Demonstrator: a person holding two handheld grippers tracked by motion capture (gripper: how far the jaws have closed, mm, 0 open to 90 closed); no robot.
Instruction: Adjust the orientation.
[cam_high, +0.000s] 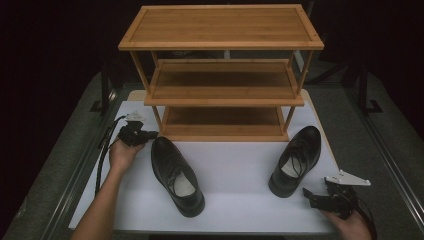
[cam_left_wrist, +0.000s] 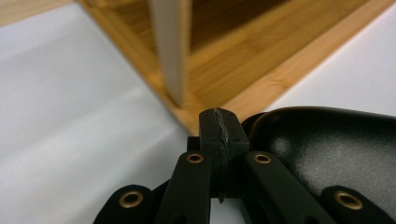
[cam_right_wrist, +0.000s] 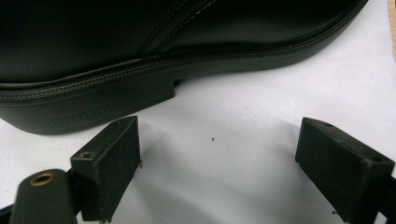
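1. High view: a white surface (cam_high: 235, 170) carries everything, with grey floor to either side and darkness beyond.
2. At the far half of the surface stands a three-tier bamboo shoe rack (cam_high: 221, 70), all three shelves bare.
3. Two black leather lace-up shoes lie in front of the rack. The left shoe (cam_high: 176, 173) rests on its sole, with one end near the rack's front left corner and the other toward the person. The right shoe (cam_high: 297, 159) also rests on its sole, angled, one end near the rack's front right corner; the two shoes are well apart.
4. A bare forearm reaches in from the bottom left, its hand holding the left gripper (cam_high: 142, 135) just beside the far end of the left shoe and near the rack's corner post.
5. Left gripper view: the fingers (cam_left_wrist: 219, 140) are pressed together with nothing between them; the glossy black shoe (cam_left_wrist: 327, 149) lies just to their right, and the rack's post and bottom shelf lie just ahead.
6. The right gripper (cam_high: 311, 195) sits at the bottom right, near the closer end of the right shoe.
7. Right gripper view: the fingers (cam_right_wrist: 112, 163) stand wide apart, bare white surface between them, and the shoe's sole and heel (cam_right_wrist: 140, 88) lie just beyond the tips, seemingly not touching.
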